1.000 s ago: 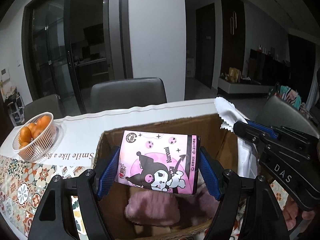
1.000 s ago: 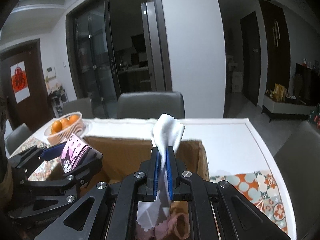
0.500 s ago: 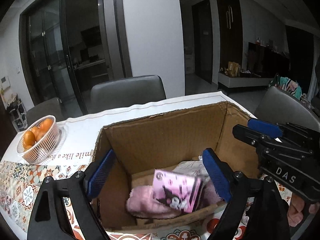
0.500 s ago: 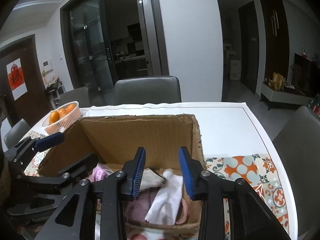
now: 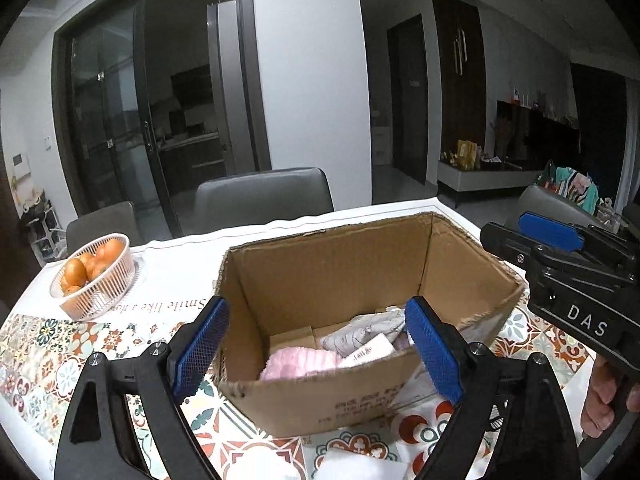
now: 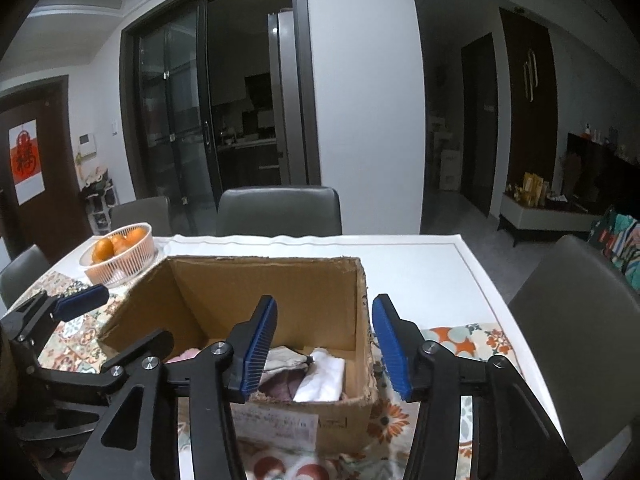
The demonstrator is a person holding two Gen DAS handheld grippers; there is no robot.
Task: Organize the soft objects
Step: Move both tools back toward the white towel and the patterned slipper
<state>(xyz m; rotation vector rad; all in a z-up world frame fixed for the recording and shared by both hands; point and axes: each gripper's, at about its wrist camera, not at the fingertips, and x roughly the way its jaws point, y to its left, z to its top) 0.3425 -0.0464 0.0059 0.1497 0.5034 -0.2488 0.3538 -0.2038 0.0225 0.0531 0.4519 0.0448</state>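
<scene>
In the left wrist view, the left gripper (image 5: pixel 316 346) fills the lower part of the frame with its blue-padded jaws spread wide and holding nothing. Between them sits the open brown cardboard box (image 5: pixel 332 264) on the patterned tile-print worktop (image 5: pixel 48 344). Down in the box, at lower centre of the frame, lie a fluffy pink soft item (image 5: pixel 298 362), a pale grey crumpled cloth (image 5: pixel 362 330) and a flat pink-and-white packet (image 5: pixel 368 350) leaning beside them. The right gripper (image 5: pixel 568 264) enters from the right edge of the frame, level with the box rim; from this side I cannot tell how far its jaws are parted. A white wire basket of oranges (image 5: pixel 94 276) stands at middle left.

In the right wrist view, the right gripper (image 6: pixel 324 346) sits at lower centre, its jaws wide apart and empty, straddling the box's (image 6: pixel 264 280) right wall. A folded white cloth (image 6: pixel 322 376) lies in the box's bottom right corner, touching a grey crumpled cloth (image 6: pixel 282 360) and a dull purple soft piece (image 6: pixel 278 388). The left gripper (image 6: pixel 80 312) shows at the left edge of the frame, beside the box. The basket of oranges (image 6: pixel 120 254) stands at upper left of the worktop (image 6: pixel 420 272).
</scene>
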